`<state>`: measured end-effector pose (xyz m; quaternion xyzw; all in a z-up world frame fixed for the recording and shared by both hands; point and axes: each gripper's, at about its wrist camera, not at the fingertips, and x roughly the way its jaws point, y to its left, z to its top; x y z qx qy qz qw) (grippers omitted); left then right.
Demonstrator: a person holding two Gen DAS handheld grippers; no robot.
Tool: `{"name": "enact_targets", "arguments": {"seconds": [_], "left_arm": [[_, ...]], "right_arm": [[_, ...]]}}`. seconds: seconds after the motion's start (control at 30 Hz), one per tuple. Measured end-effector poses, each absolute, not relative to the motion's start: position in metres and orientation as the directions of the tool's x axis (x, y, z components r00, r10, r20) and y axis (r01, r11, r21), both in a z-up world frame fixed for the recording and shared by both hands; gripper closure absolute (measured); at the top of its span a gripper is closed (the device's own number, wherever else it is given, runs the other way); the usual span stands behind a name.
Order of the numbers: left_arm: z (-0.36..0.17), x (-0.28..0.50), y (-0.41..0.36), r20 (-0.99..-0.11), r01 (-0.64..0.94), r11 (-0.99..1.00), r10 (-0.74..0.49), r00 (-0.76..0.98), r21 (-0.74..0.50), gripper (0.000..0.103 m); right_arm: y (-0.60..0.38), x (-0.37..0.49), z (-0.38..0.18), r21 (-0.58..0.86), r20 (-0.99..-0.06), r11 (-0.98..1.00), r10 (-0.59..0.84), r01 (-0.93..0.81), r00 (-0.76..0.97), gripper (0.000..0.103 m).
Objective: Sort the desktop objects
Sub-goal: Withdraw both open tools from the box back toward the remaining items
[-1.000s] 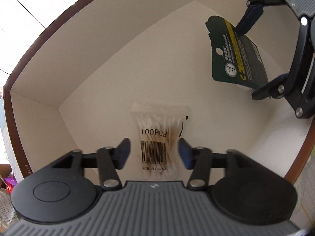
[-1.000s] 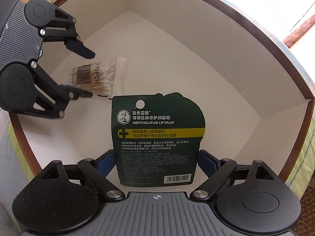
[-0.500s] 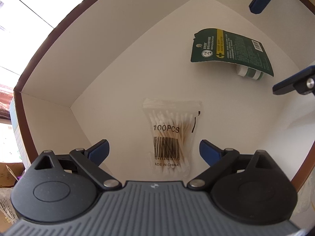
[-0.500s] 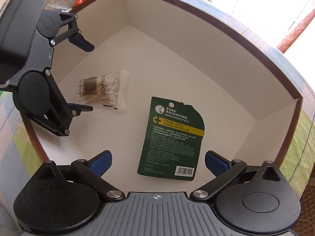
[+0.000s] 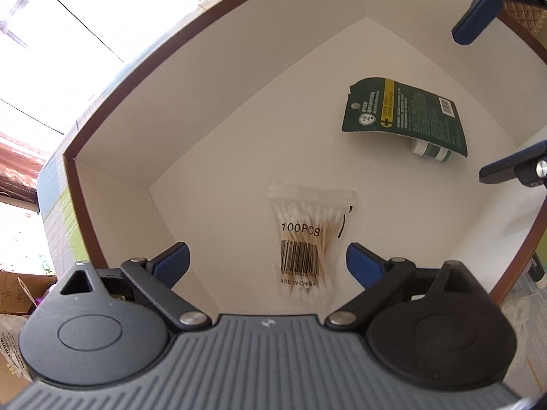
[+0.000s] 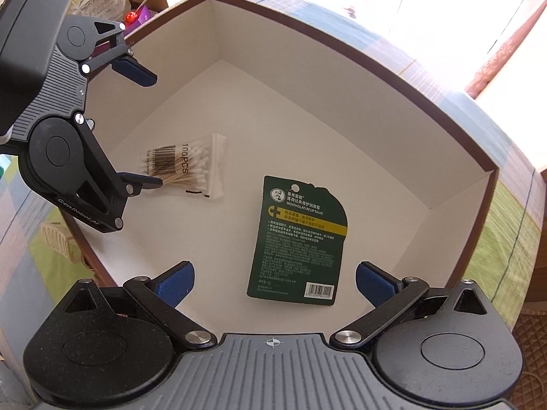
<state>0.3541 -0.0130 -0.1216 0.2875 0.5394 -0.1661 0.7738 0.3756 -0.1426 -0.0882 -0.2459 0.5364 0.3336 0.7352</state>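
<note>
Both things are lying flat on the bottom of the box (image 6: 359,130); the bag of cotton swabs (image 6: 191,171) is off to the left of the lip balm card (image 6: 297,239), a gap between them; neither one's touching the walls

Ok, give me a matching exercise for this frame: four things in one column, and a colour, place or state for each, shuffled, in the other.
Things:
1. swab bag
2. lip salve card
3. box
4. left tongs

States:
A. brown rim, white inside
B. open, holding nothing
C. dark green with a yellow band
D. clear, printed 100PCS, lying on the box floor

Pairs: 1-D, 2-C, 3-A, 4-B
</note>
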Motion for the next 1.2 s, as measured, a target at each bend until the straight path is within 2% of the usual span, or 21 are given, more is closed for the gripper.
{"name": "enact_targets", "arguments": {"seconds": [0.23, 1.2], "left_arm": [[-0.073, 0.353, -0.016, -0.914, 0.54, 0.795, 0.043, 0.404, 0.276, 0.006], [0.007, 0.251, 0.003, -0.819, 0.469, 0.844, -0.064, 0.57, 0.26, 0.006]], "right_arm": [[-0.142, 0.362, -0.07, -0.023, -0.943, 0.669, 0.233, -0.743, 0.238, 0.0], [-0.171, 0.252, 0.011, -0.016, -0.838, 0.781, 0.331, -0.625, 0.434, 0.0]]}}
